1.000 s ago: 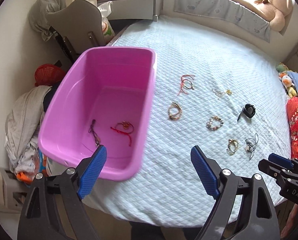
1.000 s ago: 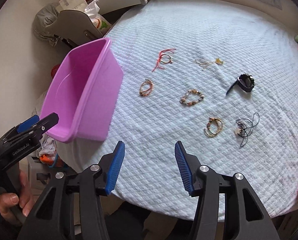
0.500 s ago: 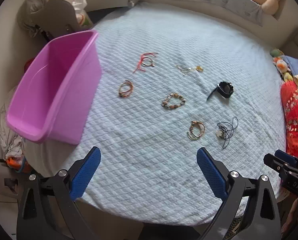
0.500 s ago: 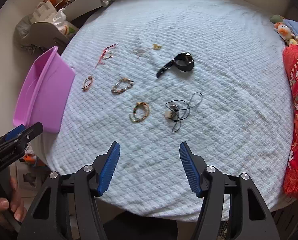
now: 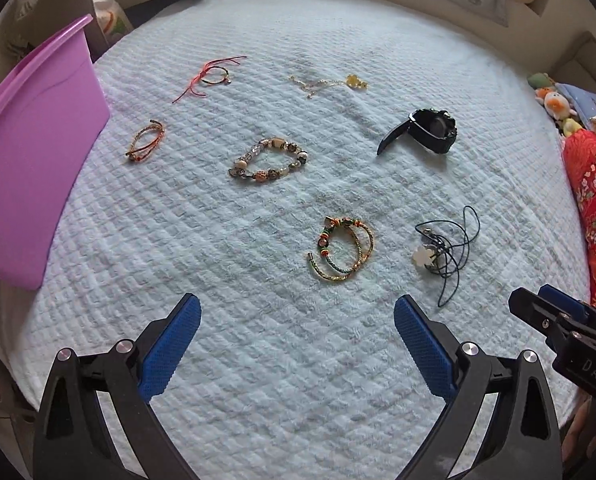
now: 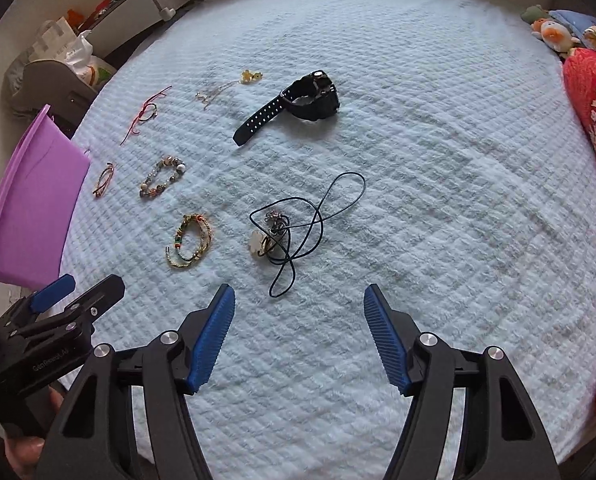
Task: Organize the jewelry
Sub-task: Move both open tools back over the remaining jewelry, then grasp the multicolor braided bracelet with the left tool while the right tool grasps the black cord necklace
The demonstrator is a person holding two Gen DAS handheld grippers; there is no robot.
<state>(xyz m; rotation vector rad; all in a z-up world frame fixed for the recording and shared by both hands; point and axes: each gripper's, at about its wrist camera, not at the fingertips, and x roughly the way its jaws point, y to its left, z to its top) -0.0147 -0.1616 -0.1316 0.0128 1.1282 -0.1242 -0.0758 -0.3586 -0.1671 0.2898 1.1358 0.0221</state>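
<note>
We have swung both grippers off the pink bin (image 5: 30, 168) and over the pale quilted bedspread (image 5: 298, 360). A second ago the left wrist camera looked down into the bin at two pieces lying in it; now the bin sits at nine o'clock, with only its outer wall in view. We read this as one drop finished and the next pick coming.

The left gripper (image 5: 297, 344) is spread wide and holds nothing. The right gripper (image 6: 299, 336) is released too, and its gap has widened since a second ago.

Seven pieces lie loose on the bedspread, all well apart. In the left view:
- black watch (image 5: 429, 130) at two o'clock
- black cord necklace (image 5: 441, 250) with its pale charm at four o'clock
- braided bangles (image 5: 343, 250) just right of centre
- beaded bracelet (image 5: 268, 160) near centre
- red string bracelet (image 5: 212, 76) at eleven o'clock
- orange cord bracelet (image 5: 146, 146) at ten o'clock, nearest the bin
- gold chain (image 5: 329, 84) at twelve o'clock

In the right view the cord necklace lies just ahead of the open jaws, so it looks the likeliest next pick.
</note>
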